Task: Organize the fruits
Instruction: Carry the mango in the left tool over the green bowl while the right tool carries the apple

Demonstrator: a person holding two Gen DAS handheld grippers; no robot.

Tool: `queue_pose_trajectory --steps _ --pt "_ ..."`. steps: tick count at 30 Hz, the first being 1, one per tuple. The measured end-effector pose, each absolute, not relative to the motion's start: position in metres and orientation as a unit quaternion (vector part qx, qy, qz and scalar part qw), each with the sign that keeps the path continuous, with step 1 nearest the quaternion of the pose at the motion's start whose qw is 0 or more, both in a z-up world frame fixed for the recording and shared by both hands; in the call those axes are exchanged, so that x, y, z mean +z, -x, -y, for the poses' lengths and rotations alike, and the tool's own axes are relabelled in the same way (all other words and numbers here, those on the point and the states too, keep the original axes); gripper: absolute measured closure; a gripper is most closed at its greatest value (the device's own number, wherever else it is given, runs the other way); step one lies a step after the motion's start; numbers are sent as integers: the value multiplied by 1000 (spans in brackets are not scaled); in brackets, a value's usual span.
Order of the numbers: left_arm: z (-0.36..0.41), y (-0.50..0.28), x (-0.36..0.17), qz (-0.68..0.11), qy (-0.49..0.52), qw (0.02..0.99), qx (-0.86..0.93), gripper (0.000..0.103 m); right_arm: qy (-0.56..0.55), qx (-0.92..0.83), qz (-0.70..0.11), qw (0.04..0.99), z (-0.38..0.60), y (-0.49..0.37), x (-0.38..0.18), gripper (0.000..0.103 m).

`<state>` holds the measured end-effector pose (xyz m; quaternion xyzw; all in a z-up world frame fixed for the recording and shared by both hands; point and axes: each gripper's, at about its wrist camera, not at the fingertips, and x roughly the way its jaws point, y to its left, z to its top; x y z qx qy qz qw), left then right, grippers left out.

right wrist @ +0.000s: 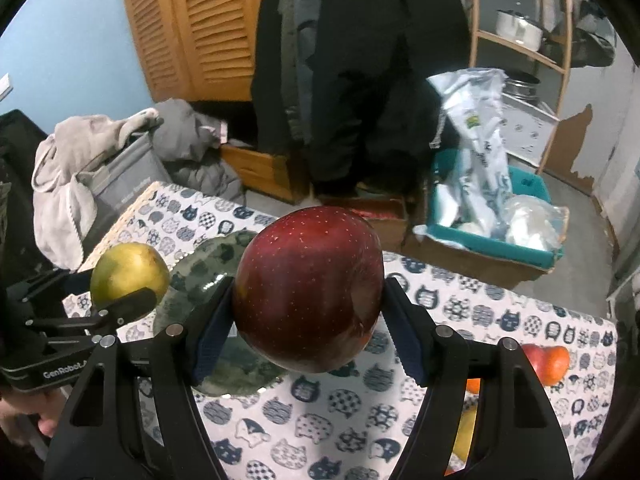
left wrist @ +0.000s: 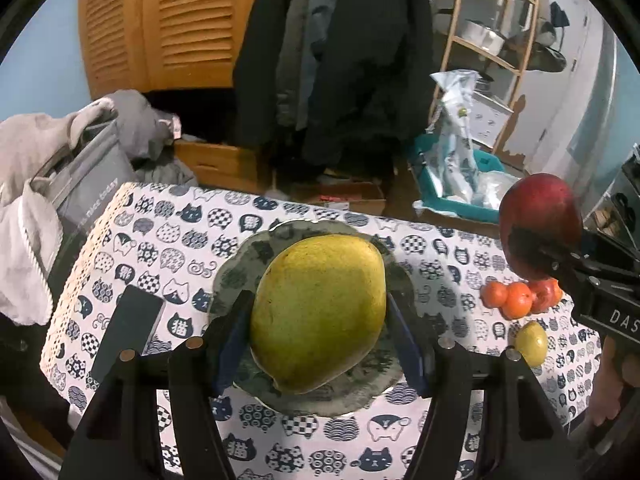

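My left gripper [left wrist: 318,316] is shut on a large yellow-green mango [left wrist: 320,312] and holds it over a dark green scalloped plate [left wrist: 244,252]. My right gripper [right wrist: 306,320] is shut on a dark red apple [right wrist: 308,288], held above the table to the right of the plate [right wrist: 204,272]. The apple also shows in the left wrist view [left wrist: 540,216], and the mango in the right wrist view [right wrist: 128,272]. Small oranges [left wrist: 516,298] and a small yellow-green fruit [left wrist: 531,342] lie on the cloth at right.
The table wears a cat-print cloth [left wrist: 168,248]. A dark phone [left wrist: 128,328] lies at its left. A grey bag with clothes [left wrist: 80,184] stands left of the table; a teal box of plastic bags [right wrist: 492,232] and cardboard boxes are behind it.
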<state>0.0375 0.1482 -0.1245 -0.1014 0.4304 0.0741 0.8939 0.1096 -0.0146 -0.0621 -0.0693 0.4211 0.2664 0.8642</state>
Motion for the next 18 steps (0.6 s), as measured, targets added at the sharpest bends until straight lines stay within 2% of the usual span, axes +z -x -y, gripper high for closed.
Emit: queue_pose_trajectory --steps 18 --pt "-186 -63 -211 -504 128 849 97 36 82 295 -486 819 -50 -130 -133 31"
